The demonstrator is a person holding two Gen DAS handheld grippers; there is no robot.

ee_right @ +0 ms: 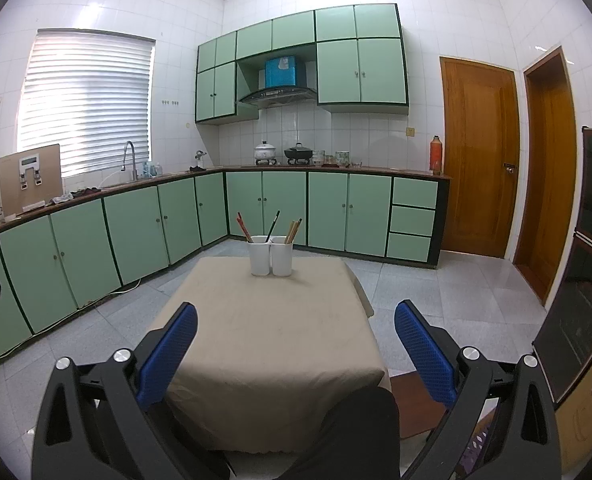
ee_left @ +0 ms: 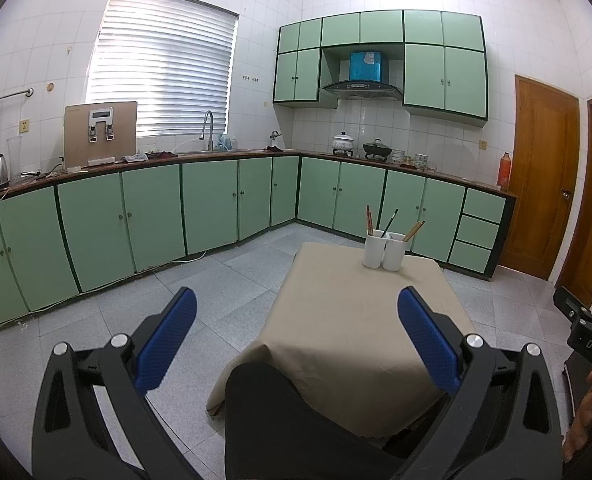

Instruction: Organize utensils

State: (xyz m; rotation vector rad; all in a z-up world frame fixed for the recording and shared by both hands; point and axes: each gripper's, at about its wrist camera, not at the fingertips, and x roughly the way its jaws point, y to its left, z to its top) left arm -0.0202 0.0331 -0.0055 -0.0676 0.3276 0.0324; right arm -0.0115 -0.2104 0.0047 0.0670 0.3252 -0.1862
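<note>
Two white utensil cups (ee_left: 383, 253) stand side by side at the far edge of a small table with a beige cloth (ee_left: 355, 320). Chopsticks (ee_left: 389, 224) stick up from them: reddish and black ones in the left cup, light wooden ones in the right cup. The cups also show in the right wrist view (ee_right: 271, 255). My left gripper (ee_left: 296, 316) is open and empty, held near the table's left front. My right gripper (ee_right: 296, 328) is open and empty above the table's near edge (ee_right: 272, 360).
Green cabinets (ee_left: 200, 208) line the far walls, with a sink, pots and a kettle on the counter. Wooden doors (ee_right: 479, 156) stand at the right. A dark glass cabinet (ee_right: 591, 264) is at the far right. A dark-clothed knee (ee_left: 280, 412) is below the table's front.
</note>
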